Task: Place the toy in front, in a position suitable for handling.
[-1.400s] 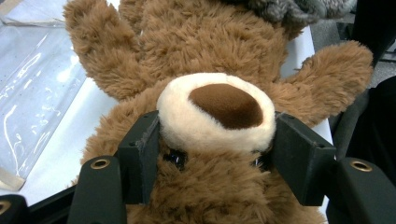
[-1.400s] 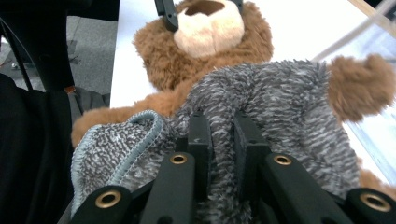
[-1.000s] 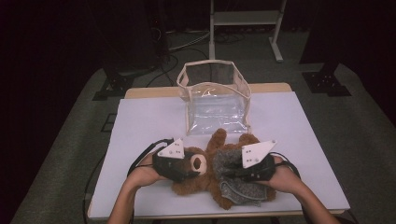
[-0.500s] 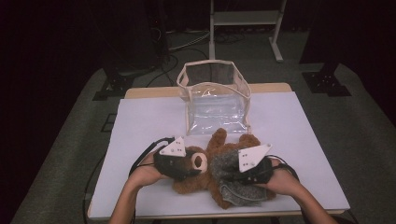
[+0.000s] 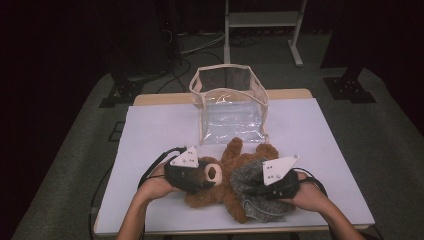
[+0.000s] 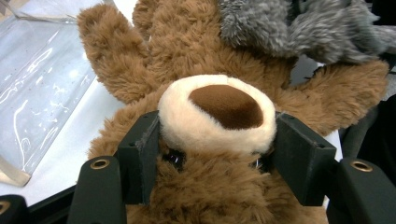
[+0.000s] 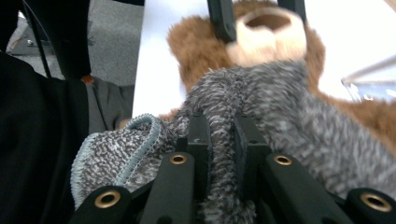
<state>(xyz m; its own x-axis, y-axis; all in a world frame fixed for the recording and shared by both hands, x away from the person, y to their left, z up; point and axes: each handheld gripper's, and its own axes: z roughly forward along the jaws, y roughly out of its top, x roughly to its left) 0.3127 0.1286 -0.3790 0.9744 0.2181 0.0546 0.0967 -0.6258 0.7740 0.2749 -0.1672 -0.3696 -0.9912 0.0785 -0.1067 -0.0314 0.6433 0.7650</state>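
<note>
A brown plush teddy bear with a cream muzzle [image 5: 220, 182] lies on its back on the white-covered bench [image 5: 320, 130], near the person's edge and roughly at the middle of it. Its head points toward the person's left, and one paw reaches up toward the clear plastic bag with beige trim [image 5: 231, 107], which stands open-topped just behind the bear, close to the raised paw.

A grey speckled knitted garment [image 5: 252, 187] covers the bear's lower body; in the right gripper view its pale blue stitched hem [image 7: 135, 140] shows, turned up at one edge.

The left gripper [image 5: 202, 176] lies at the bear's head. In the left gripper view its black jaws stand on either side of the face, just below the cream muzzle [image 6: 217, 114] with its dark brown nose, and press into the fur there: they are clamped on the head.

The right gripper [image 5: 260, 189] lies on the grey garment. In the right gripper view its jaws are drawn close together with a fold of the knit [image 7: 219, 140] pinched between them, so they grasp the garment and not the bear's fur.

Both hands rest low on the bench, with black cables trailing from the grippers toward the person.
</note>
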